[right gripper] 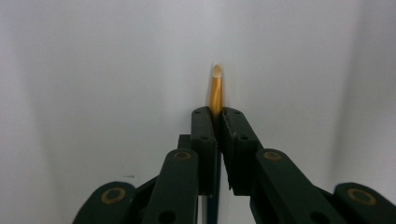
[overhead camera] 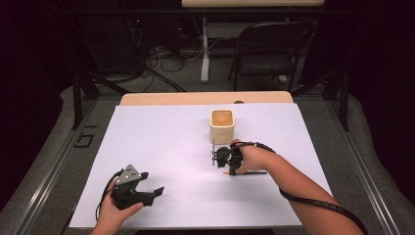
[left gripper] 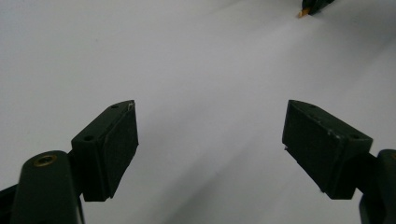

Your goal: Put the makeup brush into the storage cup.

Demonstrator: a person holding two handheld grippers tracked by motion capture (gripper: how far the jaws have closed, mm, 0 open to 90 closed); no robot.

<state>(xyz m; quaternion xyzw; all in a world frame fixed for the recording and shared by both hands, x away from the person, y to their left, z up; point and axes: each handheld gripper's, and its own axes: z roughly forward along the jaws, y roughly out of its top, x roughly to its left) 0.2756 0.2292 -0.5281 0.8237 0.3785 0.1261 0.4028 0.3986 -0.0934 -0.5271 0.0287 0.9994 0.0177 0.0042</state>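
My right gripper point(right gripper: 217, 114) is clamped on a pen point(right gripper: 215, 91); its gold tip pokes out past my closed jaws and its dark shaft runs back beneath them. From the high view, my right hand point(overhead camera: 244, 157) sits low over the white sheet point(overhead camera: 176, 132), just in front of the cream cup point(overhead camera: 222, 126). My left gripper point(left gripper: 210, 140) rests near the sheet's front edge with jaws spread wide, holding nothing. I can read no brand, label or writing on the pen, cup or grippers.
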